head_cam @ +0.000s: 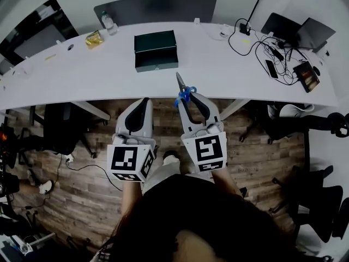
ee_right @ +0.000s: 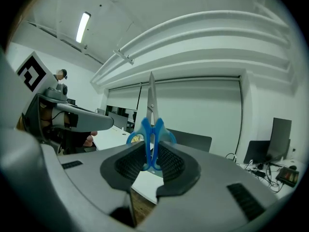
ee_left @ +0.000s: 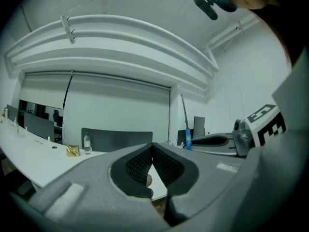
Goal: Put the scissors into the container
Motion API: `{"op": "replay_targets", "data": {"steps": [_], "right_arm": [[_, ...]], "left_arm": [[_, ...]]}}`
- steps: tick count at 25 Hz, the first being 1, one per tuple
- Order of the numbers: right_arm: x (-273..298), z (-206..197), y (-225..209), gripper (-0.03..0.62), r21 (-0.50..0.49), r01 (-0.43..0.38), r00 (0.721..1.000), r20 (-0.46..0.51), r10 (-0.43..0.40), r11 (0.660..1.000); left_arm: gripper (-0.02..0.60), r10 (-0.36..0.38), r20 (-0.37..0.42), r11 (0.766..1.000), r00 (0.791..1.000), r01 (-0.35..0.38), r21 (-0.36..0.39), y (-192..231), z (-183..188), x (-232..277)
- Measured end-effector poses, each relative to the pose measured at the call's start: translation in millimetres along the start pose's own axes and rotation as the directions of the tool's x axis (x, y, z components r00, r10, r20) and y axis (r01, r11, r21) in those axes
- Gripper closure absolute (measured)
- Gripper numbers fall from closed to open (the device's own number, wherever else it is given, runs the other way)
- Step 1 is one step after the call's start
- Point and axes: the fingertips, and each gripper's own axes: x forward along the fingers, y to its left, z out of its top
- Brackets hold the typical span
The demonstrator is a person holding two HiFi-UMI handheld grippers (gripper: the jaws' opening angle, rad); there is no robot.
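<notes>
A closed dark green box, the container [head_cam: 156, 50], rests on the white table [head_cam: 82, 70] straight ahead of me. Blue-handled scissors [head_cam: 182, 90] stand with their blades pointing up and toward the box. My right gripper [head_cam: 188, 99] is shut on their handles. In the right gripper view the scissors [ee_right: 151, 129] sit clamped between the pads, blades upright. My left gripper [head_cam: 145, 100] hovers beside it over the table's near edge. Its jaws [ee_left: 152, 146] are shut with nothing in them. The left gripper view shows the scissors [ee_left: 187, 129] off to the right.
A yellow packet [head_cam: 94, 39] and a small bottle [head_cam: 109, 22] lie at the table's far left. Laptops, cables [head_cam: 272, 51] and a phone [head_cam: 271, 68] crowd the right end. A grey chair back [head_cam: 155, 7] stands behind the table; office chairs and wooden floor are below.
</notes>
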Motion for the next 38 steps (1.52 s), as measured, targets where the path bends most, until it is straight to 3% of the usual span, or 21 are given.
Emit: {"op": "replay_targets", "data": {"steps": [21,38], "right_arm": [[90,20,34,0.507,-0.023,0.047,0.998,-0.031,-0.048,0.999],[123,26,20,0.507,-0.023,0.043,0.999,-0.022,-0.044,0.999]], "left_arm": [[0.571,-0.089,0.006,0.995,0.996,0.089,-0.055,90,0,31],[0.571,-0.104,0.003,0.992,0.995,0.104,-0.068,103,-2,59]]}}
